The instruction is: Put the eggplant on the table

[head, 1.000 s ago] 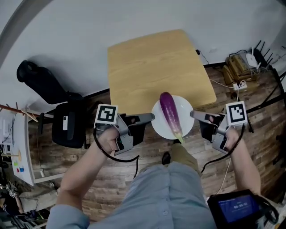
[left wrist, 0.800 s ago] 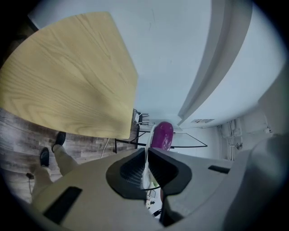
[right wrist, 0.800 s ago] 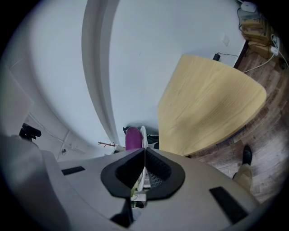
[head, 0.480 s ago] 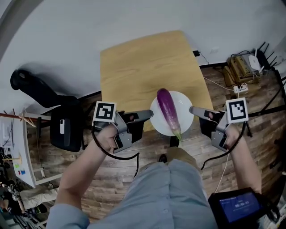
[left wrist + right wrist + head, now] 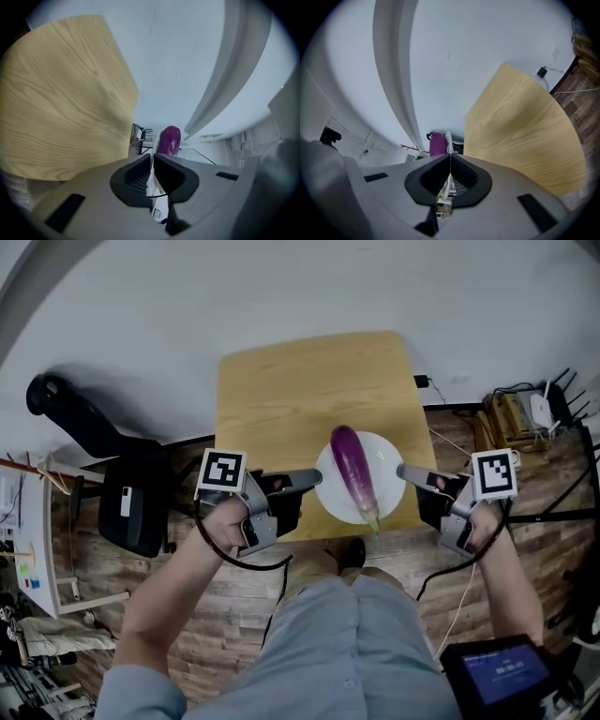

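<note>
Pinching opposite rims of the plate [image 5: 391,457], left gripper [image 5: 317,480] and right gripper [image 5: 402,471] jaws; any tilt could roll the eggplant [image 5: 352,470] off.

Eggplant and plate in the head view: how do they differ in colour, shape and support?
The eggplant is purple and long; the plate is white and round. The eggplant lies on the plate, touched by neither gripper; the plate is clamped at its rim by the left gripper and the right gripper. Both show over the near end of the table.
</note>
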A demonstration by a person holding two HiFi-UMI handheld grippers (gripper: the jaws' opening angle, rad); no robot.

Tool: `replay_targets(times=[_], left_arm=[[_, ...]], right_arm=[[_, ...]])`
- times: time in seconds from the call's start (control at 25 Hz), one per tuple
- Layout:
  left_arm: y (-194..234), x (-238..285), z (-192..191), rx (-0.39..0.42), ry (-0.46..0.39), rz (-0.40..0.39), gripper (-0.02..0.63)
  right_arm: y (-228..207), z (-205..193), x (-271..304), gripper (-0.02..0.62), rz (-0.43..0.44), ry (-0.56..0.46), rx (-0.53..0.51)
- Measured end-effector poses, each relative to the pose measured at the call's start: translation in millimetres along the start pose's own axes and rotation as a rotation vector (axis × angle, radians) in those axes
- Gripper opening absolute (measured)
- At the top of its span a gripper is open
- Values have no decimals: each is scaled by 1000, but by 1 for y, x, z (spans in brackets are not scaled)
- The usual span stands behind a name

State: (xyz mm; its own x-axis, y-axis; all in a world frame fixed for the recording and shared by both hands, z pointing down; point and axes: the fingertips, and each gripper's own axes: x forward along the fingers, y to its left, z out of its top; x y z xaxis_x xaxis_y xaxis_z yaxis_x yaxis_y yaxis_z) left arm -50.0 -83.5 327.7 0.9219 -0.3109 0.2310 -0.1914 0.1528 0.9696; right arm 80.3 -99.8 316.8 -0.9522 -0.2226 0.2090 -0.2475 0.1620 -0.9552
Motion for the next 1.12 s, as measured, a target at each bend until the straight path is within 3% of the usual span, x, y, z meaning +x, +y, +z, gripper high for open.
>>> replay_targets(times=[0.44, 0.64, 0.8, 1.12], left_arm=[[21, 9, 23, 23, 30, 51, 26], [47, 6, 59, 9, 60, 73, 26], [63, 9, 78, 55, 98, 119, 26], [97, 19, 94, -22, 125, 123, 26]], right_arm=[[-28, 10, 14, 8, -20, -29, 14], [-50, 27, 45, 6, -32, -37, 35], [-67, 36, 58, 8, -53, -48, 51], [-101, 37, 72, 8, -74, -63, 105]])
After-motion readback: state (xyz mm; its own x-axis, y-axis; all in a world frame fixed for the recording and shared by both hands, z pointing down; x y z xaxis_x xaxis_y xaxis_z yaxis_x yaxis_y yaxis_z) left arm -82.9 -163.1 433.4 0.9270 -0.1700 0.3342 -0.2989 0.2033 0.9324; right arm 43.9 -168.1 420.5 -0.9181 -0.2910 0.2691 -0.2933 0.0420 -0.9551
